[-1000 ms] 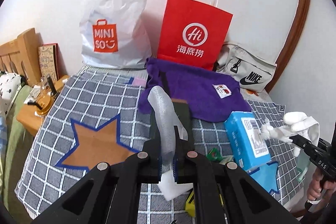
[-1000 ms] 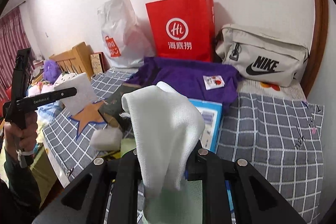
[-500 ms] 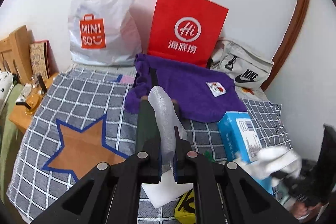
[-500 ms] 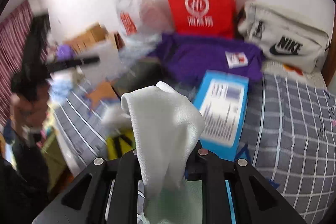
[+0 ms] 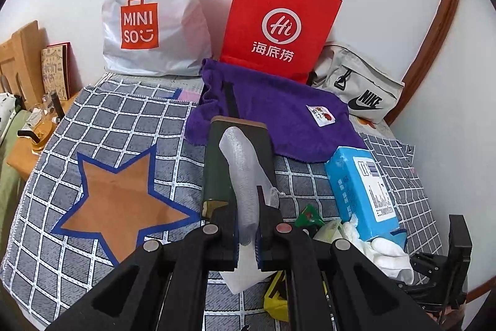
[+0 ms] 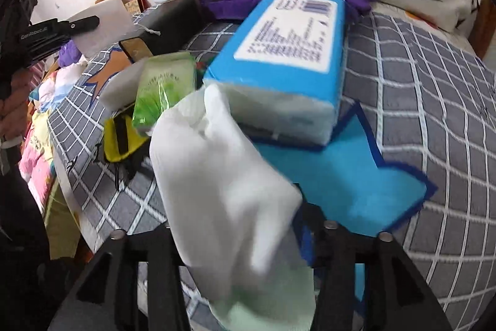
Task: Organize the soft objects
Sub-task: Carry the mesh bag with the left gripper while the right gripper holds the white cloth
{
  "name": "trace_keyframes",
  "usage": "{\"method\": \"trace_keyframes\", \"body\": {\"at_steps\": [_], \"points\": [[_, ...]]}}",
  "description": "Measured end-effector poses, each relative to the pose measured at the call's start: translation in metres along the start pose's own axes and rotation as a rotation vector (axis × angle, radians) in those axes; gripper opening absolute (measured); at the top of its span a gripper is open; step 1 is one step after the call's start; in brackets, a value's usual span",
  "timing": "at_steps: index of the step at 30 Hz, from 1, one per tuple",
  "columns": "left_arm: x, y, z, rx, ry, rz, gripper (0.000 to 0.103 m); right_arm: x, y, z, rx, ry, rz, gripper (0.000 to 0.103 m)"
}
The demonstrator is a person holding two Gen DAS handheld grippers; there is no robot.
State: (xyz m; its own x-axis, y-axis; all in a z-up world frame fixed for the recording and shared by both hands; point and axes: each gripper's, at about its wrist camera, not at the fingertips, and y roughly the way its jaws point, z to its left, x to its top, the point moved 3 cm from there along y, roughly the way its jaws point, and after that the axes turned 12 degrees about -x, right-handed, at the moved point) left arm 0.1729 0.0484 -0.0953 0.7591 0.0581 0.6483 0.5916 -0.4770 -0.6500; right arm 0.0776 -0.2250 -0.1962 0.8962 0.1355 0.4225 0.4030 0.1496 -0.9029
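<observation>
My left gripper (image 5: 248, 238) is shut on a thin white foam sheet (image 5: 238, 157) that sticks up over a dark green case (image 5: 217, 163). The right wrist view shows that gripper (image 6: 59, 27) with the foam sheet (image 6: 102, 20) at the far left. My right gripper (image 6: 235, 231) is low over a blue star patch (image 6: 341, 176), and its jaws are opening. A white sock (image 6: 223, 185) with a pale green toe hangs loose between them, its top against a blue tissue pack (image 6: 288, 51). In the left wrist view the sock (image 5: 387, 256) lies at the pack's (image 5: 362, 185) near end.
A checked grey cloth (image 5: 130, 120) with an orange star (image 5: 121, 194) covers the surface. A purple towel (image 5: 279, 114), a white Miniso bag (image 5: 155, 14), a red paper bag (image 5: 279, 27) and a Nike pouch (image 5: 362, 95) stand at the back. A green wipes pack (image 6: 161, 89), white sponge (image 6: 117, 89) and yellow item (image 6: 121, 138) lie beside the tissues.
My right gripper has dropped and tipped down toward the blue star by the tissue pack, and its jaws have spread around the sock. The left gripper has sunk a little, still holding the foam sheet.
</observation>
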Motion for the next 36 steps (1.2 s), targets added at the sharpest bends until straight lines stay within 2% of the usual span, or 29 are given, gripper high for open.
{"method": "trace_keyframes", "body": {"at_steps": [3, 4, 5, 6, 10, 17, 24, 36], "points": [[-0.002, 0.002, 0.0, -0.002, -0.004, 0.006, 0.007, -0.011, -0.002, -0.006, -0.01, 0.013, -0.011, 0.05], [-0.002, 0.002, 0.0, -0.001, -0.004, 0.007, 0.007, -0.012, -0.003, -0.008, -0.012, 0.019, -0.016, 0.032], [-0.002, 0.002, -0.001, -0.002, -0.004, 0.008, 0.007, -0.013, -0.004, -0.01, -0.011, 0.024, -0.014, 0.018], [-0.003, 0.002, -0.002, -0.003, -0.003, 0.009, 0.007, -0.014, -0.007, -0.012, -0.012, 0.034, -0.014, 0.01], [-0.001, 0.0, -0.007, -0.004, 0.008, 0.004, 0.007, -0.008, -0.029, -0.016, -0.036, 0.035, -0.087, 0.01], [0.009, -0.004, -0.018, -0.02, 0.024, -0.015, 0.007, 0.029, -0.072, -0.019, -0.045, 0.046, -0.236, 0.01], [0.024, -0.004, -0.027, -0.018, 0.038, -0.026, 0.007, 0.074, -0.079, -0.021, -0.065, 0.077, -0.274, 0.01], [0.052, 0.016, -0.038, 0.012, 0.066, -0.002, 0.007, 0.128, -0.084, -0.022, -0.121, 0.104, -0.338, 0.01]]}}
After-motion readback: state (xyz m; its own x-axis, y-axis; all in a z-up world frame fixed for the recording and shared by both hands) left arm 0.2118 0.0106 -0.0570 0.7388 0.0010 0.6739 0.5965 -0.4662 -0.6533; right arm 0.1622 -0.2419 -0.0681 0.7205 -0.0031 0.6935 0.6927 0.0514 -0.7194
